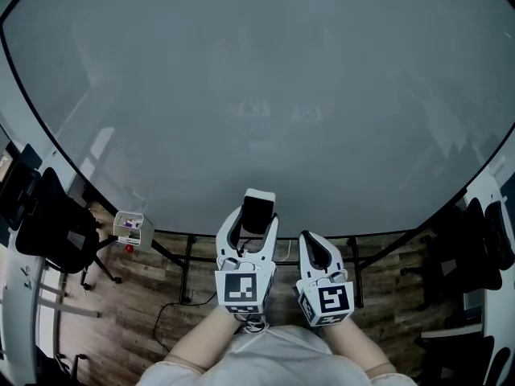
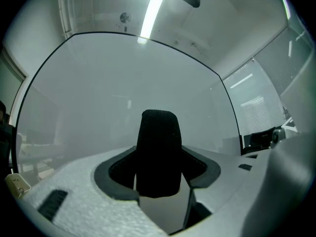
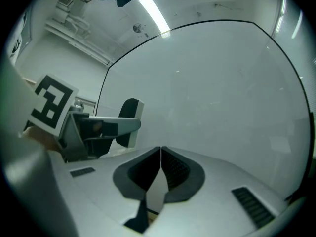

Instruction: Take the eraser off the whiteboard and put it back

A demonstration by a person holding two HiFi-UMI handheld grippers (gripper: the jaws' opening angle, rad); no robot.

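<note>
My left hand-held gripper (image 1: 256, 225) is clamped on the eraser (image 2: 158, 152), which stands between its jaws in front of the whiteboard (image 1: 257, 95). Taking it off looks done and putting it back remains. Alongside, my right hand-held gripper (image 3: 160, 169) is closed and empty.

The whiteboard (image 1: 257, 95) is viewed closely from the head, steeply downward. It is shared by both gripper views.
</note>
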